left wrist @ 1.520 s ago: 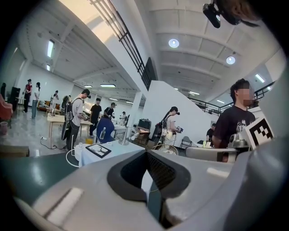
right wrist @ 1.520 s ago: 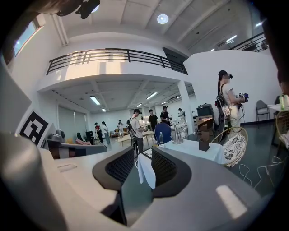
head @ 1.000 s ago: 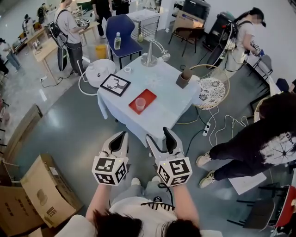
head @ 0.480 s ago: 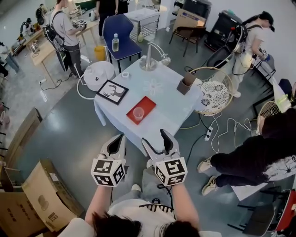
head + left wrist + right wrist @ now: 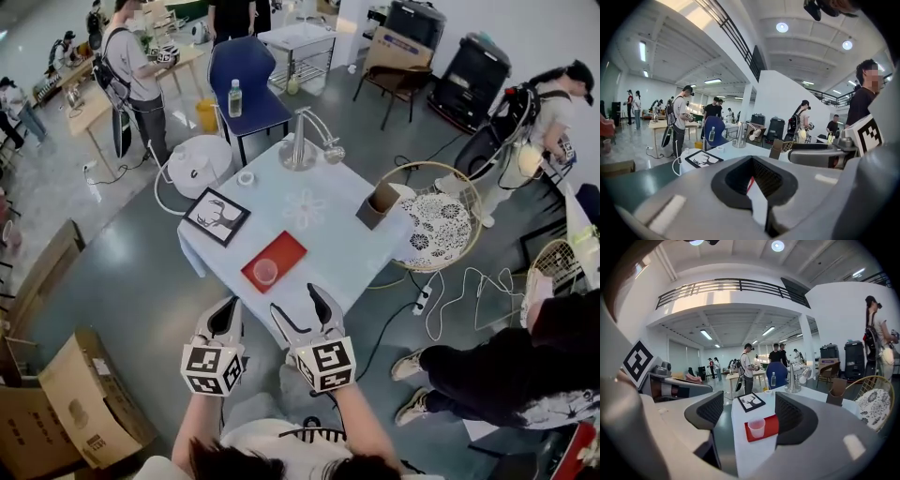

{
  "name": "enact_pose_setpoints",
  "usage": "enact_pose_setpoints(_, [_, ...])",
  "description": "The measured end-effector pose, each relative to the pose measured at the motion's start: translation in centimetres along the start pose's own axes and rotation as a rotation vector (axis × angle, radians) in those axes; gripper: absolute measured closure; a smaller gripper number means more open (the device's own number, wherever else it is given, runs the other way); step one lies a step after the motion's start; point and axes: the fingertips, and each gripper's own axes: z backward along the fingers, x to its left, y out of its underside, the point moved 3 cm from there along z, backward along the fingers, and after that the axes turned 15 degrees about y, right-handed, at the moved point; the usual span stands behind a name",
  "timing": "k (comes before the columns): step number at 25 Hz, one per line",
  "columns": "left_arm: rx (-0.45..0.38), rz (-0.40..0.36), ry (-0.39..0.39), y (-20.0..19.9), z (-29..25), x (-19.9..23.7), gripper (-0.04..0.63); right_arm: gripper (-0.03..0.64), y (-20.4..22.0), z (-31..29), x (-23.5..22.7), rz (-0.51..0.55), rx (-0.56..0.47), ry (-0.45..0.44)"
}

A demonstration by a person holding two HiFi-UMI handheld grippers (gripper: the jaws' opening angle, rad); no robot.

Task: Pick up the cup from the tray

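The counter (image 5: 328, 234) has drawn nearer to both grippers since a second ago. The left gripper (image 5: 226, 317) hovers short of the counter's near edge, its jaws clenched on nothing. At 1 o'clock from it, the cup (image 5: 265, 272) stands upright on the red tray (image 5: 289, 247). The right gripper (image 5: 296, 305), its jaws released wide, has the cup at 11 o'clock and does not touch it.
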Motion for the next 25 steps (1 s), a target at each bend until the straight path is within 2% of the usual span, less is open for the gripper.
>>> enact_pose_setpoints(5, [-0.036,0.081,-0.039,0.6,-1.9,1.4,0.595,0.262,1.6,-2.5,-0.9,0.022,0.029,-0.039])
enact_pose_setpoints(8, [-0.019,0.075,-0.052,0.8,-3.6,2.6,0.595,0.245,2.6,-4.3,-1.0,0.057,0.030,-0.049])
enact_pose_setpoints(12, [0.010,0.071,-0.031,1.2,-4.6,3.3,0.595,0.227,4.3,-6.8,-0.4,0.029,0.028,-0.058])
enact_pose_setpoints(16, [0.056,0.093,-0.036,3.1,-5.2,4.9,0.595,0.210,6.6,-9.2,0.7,0.085,0.069,-0.054])
enact_pose_setpoints(19, [0.101,0.068,-0.044,4.7,-6.2,6.2,0.595,0.209,8.9,-11.0,1.1,0.122,0.112,-0.069])
enact_pose_setpoints(21, [0.136,0.049,-0.038,5.7,-6.8,6.9,0.595,0.209,10.5,-11.9,1.4,0.127,0.146,-0.066])
enact_pose_setpoints(25, [0.147,0.082,-0.015,7.1,-8.2,7.5,0.595,0.209,13.0,-13.5,1.2,0.114,0.191,-0.057])
